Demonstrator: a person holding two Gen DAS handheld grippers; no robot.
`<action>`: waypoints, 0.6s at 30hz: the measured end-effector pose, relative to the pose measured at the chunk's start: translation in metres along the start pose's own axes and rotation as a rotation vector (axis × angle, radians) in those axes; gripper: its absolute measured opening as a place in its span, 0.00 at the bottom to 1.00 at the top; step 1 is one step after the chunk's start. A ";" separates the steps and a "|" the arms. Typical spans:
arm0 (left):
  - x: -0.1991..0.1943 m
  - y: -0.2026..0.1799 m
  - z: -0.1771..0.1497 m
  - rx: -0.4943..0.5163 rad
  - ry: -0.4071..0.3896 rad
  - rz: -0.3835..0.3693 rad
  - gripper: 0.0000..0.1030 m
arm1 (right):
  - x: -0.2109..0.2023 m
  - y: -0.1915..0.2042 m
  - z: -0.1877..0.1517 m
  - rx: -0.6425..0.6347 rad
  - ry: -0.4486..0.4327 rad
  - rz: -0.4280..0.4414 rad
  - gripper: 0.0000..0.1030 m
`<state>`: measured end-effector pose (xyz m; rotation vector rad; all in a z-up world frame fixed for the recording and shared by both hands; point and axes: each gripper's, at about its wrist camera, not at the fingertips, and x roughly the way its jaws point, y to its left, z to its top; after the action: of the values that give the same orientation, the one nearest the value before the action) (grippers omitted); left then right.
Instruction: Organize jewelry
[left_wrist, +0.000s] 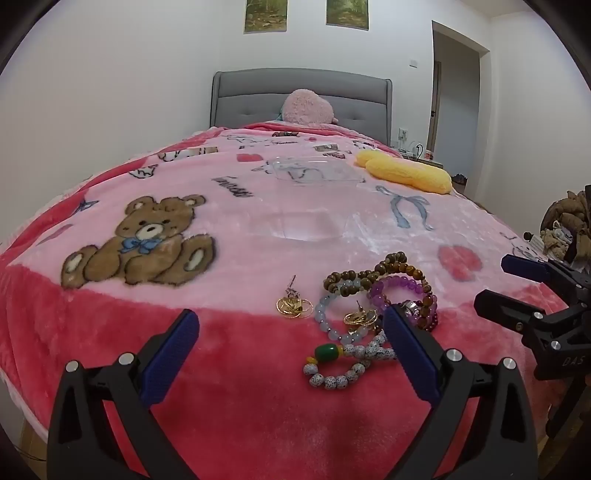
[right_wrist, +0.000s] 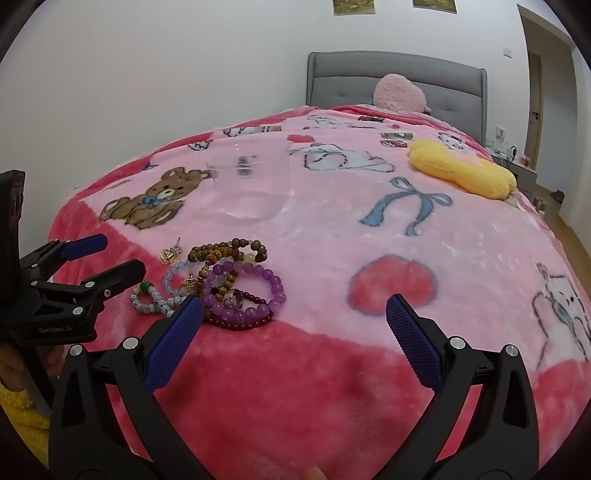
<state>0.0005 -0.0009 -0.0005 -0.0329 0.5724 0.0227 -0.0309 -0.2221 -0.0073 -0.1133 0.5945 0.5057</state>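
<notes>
A heap of jewelry lies on the pink blanket near the bed's foot: a purple bead bracelet (left_wrist: 402, 286) (right_wrist: 255, 291), a brown bead bracelet (left_wrist: 373, 275) (right_wrist: 225, 253), a pale blue bracelet (left_wrist: 327, 314), a speckled white bracelet with a green bead (left_wrist: 332, 365) (right_wrist: 151, 299), and gold earrings (left_wrist: 293, 304) (left_wrist: 360, 317). A clear plastic box (left_wrist: 295, 223) (right_wrist: 251, 177) sits beyond. My left gripper (left_wrist: 291, 325) is open and empty, just before the heap. My right gripper (right_wrist: 295, 310) is open and empty, to the right of the heap.
A clear lid or second tray (left_wrist: 317, 170) lies farther up the bed. A yellow plush pillow (left_wrist: 406, 170) (right_wrist: 465, 170) lies at the right, a pink plush (left_wrist: 308, 107) by the grey headboard. A doorway is at the far right.
</notes>
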 end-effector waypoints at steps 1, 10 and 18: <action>0.000 0.000 0.000 0.001 0.003 0.000 0.95 | 0.000 0.000 0.000 0.001 0.003 0.001 0.92; 0.000 0.000 -0.001 0.000 0.002 0.004 0.95 | 0.001 -0.001 0.000 0.016 0.003 0.007 0.92; -0.004 -0.004 -0.004 0.000 0.003 0.003 0.95 | 0.000 -0.001 -0.002 0.016 0.001 0.007 0.92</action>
<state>-0.0050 -0.0054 -0.0013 -0.0326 0.5759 0.0253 -0.0312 -0.2238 -0.0094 -0.0963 0.5999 0.5078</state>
